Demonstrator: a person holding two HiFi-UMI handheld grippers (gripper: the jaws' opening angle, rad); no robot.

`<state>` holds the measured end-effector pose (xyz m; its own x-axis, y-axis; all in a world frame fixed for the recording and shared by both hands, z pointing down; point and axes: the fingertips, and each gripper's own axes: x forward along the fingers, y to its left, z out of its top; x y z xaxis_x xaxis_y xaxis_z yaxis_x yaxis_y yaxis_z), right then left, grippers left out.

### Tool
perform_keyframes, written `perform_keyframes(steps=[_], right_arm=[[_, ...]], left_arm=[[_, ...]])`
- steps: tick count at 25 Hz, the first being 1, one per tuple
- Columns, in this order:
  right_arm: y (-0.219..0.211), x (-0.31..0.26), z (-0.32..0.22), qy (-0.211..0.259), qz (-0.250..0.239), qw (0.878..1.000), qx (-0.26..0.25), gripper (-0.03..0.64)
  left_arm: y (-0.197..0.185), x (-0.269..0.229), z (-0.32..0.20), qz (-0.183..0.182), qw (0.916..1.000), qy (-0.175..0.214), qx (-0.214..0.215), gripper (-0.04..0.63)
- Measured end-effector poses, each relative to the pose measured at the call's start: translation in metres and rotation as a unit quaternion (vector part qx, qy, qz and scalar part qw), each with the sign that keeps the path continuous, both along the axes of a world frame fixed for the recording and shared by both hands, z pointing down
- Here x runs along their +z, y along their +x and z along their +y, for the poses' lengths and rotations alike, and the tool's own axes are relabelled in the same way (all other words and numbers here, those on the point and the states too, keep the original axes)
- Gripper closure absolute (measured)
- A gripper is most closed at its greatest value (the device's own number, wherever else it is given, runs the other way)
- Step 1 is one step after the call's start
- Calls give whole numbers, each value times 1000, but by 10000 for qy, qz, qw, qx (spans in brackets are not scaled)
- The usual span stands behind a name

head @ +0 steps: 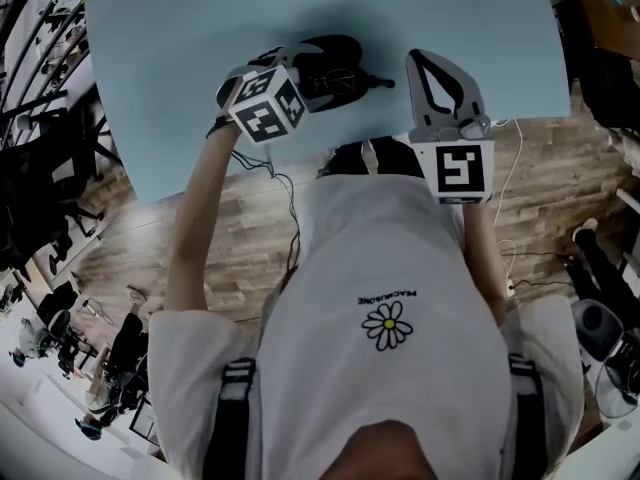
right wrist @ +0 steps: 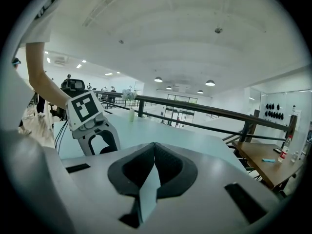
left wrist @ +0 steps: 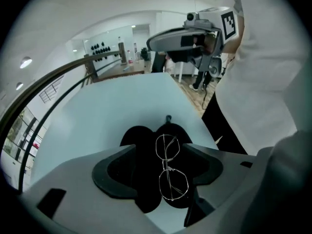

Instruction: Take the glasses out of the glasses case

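Two thin wire rims are all we have to close on, and that is where the risk lies. Our left gripper (left wrist: 160, 149) points steeply down over the glasses case (left wrist: 139, 135), which lies opened out on the pale blue table (left wrist: 122, 101). Its jaws stand as wide as they go and grip nothing. The glasses (left wrist: 166, 170) lie between them on the dark lining, untouched. Our right gripper (right wrist: 154, 147) hovers off to the side above the table, well apart from the case, with its jaws pressed tip to tip and nothing in them.

We judge that the next move is a pinch on the frame. If the pads land on a lens rim rather than the bridge, the wire may bend, or the frame may skid away across the lining. If the jaws reach too deep, they may catch the soft case as well and lift both together, since nothing holds the case down. The case also sits not far from the table's near edge, so a clumsy nudge from the wide jaws could slide it toward us and off.
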<state>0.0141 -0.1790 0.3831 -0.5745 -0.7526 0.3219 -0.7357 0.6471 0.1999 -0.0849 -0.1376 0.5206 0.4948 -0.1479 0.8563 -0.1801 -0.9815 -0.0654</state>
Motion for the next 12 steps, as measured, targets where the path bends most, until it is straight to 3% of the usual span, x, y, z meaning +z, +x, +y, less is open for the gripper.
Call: perform_keyframes(steps=[4, 12], right_arm=[[4, 3, -2, 14, 57, 10000, -44, 607], [5, 6, 0, -36, 131, 9999, 46, 607]], left_arm=[[-8, 20, -1, -486, 9974, -423, 315, 301], [-11, 48, 3, -832, 9895, -1079, 474, 313]])
